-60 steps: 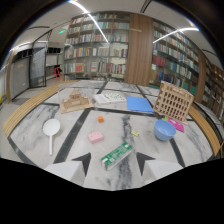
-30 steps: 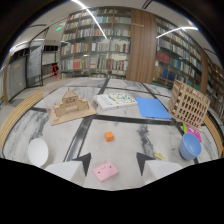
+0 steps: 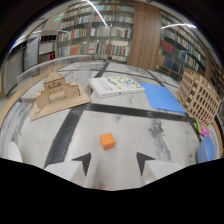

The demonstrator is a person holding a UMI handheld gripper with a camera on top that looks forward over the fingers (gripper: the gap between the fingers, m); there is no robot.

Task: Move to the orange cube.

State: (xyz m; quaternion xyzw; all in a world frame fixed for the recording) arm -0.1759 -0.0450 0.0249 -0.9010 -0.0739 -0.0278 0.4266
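One orange cube (image 3: 107, 140) on the marble table (image 3: 165, 135), just ahead of the spread claw (image 3: 113, 162), apart from both fingertips.

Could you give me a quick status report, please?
Tool open, empty. Orange cube just ahead of the fingers, slightly left of centre. Path clear.

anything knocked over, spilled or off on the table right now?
Nothing stands out. The orange cube sits flat just ahead of the open gripper, nothing between the fingers. The wooden building model, white book, blue sheet and wooden round model beyond it all look upright and intact. No spills show.
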